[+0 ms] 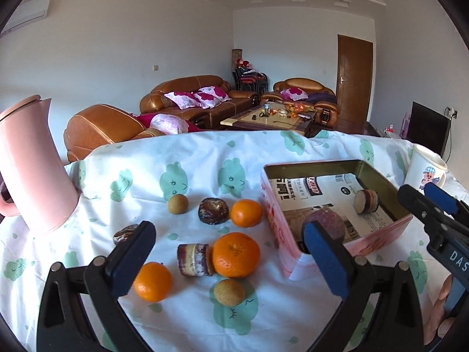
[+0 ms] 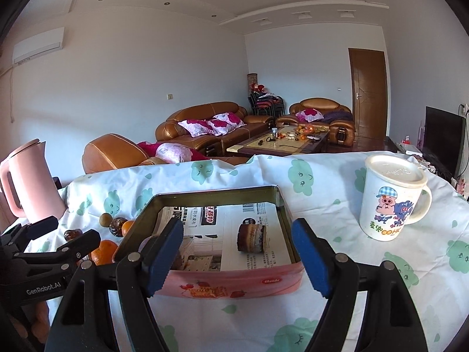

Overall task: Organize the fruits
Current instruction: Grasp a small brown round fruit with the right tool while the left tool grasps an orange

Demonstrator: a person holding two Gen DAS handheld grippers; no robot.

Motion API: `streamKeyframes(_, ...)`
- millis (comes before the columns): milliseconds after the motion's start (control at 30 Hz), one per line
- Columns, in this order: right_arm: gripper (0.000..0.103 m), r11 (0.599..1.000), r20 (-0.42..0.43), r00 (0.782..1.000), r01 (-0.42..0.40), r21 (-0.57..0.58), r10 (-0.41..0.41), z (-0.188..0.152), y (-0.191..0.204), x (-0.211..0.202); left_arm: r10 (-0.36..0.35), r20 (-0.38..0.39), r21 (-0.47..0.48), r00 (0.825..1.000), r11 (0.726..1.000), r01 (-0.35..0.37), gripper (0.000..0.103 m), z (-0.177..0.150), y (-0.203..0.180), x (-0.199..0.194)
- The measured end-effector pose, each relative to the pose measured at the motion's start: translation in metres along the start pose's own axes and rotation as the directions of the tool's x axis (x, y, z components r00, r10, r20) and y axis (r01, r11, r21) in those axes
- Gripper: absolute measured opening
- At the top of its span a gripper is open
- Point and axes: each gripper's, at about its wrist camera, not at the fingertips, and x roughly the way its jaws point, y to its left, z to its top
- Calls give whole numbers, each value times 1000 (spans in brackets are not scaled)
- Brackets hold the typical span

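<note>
Fingers on both grippers, left (image 1: 228, 252) and right (image 2: 237, 253), spread wide with nothing in them; oranges (image 1: 236, 254) sit left of the tin (image 2: 234, 283).

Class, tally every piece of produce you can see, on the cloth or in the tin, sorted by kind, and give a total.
Oranges: 3
Small brownish-green round fruits: 2
Dark wrinkled fruits: 2
Cut purple-skinned chunks: 2
Round purple fruit in tin: 1
Total: 10
</note>
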Motion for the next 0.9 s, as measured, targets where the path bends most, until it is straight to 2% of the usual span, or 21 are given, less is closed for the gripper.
streamKeyframes(233, 76, 998, -37, 998, -53, -20, 53, -9, 29, -11, 54, -23, -71, 998, 996, -55, 103, -1, 57, -3)
streamKeyframes(267, 74, 998, -41, 997, -63, -23, 62, -11, 35, -13, 69, -26, -83, 997, 994, -71, 103, -1, 66, -4)
streamKeyframes(333, 57, 995, -58, 994, -90, -33, 88, -14, 47, -16, 96, -35, -101, 995, 990, -99, 103, -2, 84, -4)
streamKeyframes(400, 53, 991, -86, 988, -132, -36, 128, -18, 59, -16, 115, -40, -115, 993, 986, -119, 103, -3, 98, -5)
streamKeyframes(533, 53, 973, -151, 964, -227, -38, 219, -27, 92, -13, 142, -49, -131, 989, 980, -147, 103, -3, 120, -7)
streamKeyframes(700, 53, 950, -280, 915, -311, -29, 291, -38, 134, 8, 141, -67, -106, 988, 983, -147, 103, -5, 135, -8)
streamKeyframes(900, 52, 955, -365, 894, -294, -42, 260, -41, 161, 38, 128, -100, -40, 987, 990, -133, 103, -7, 135, -8)
